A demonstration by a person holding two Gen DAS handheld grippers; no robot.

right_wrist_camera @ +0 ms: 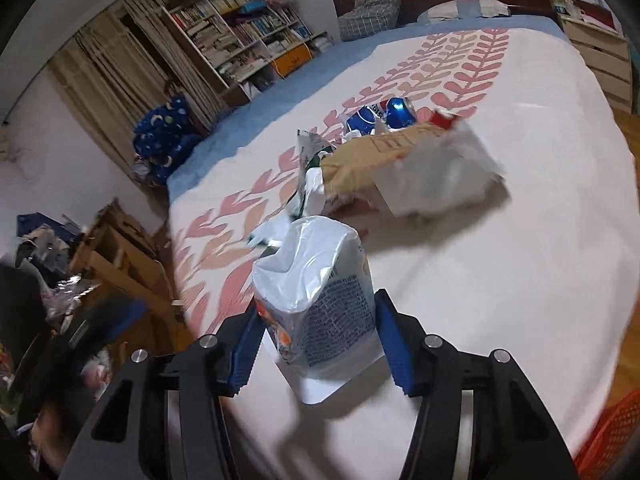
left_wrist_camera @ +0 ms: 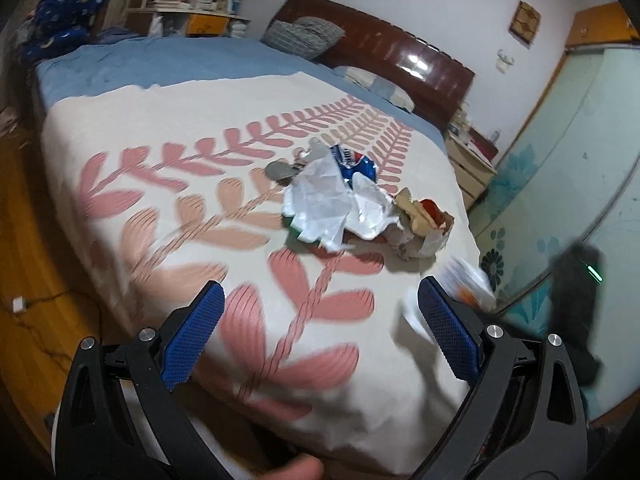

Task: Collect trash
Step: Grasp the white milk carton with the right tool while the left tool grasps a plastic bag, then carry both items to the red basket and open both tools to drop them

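Nearest: my right gripper [right_wrist_camera: 316, 336] closed on a white plastic packet [right_wrist_camera: 320, 300], both blue pads against its sides, above the near edge of the bed [right_wrist_camera: 540, 240]; my left gripper [left_wrist_camera: 320, 336] spread wide, nothing between its jaws, over the leaf-print cover; farther on, mid-bed: crumpled white wrappers [left_wrist_camera: 332, 204], a crushed blue can [left_wrist_camera: 356, 164], a brown paper bag [right_wrist_camera: 372, 156]; far end: pillow [left_wrist_camera: 304, 34], dark headboard [left_wrist_camera: 400, 56].

Trash pile [left_wrist_camera: 340, 196] on bedspread [left_wrist_camera: 180, 240], mid-bed. Can [right_wrist_camera: 390, 114] at pile's far side, toward headboard [left_wrist_camera: 400, 52]. Paper bag [right_wrist_camera: 400, 152] at pile's right in left view. Plastic packet [right_wrist_camera: 320, 292] nearer, between right gripper [right_wrist_camera: 316, 344] jaws. Left gripper [left_wrist_camera: 320, 332] over near bed edge. Pillow [left_wrist_camera: 304, 34] against headboard. Bookshelf [right_wrist_camera: 240, 40] beyond bed.
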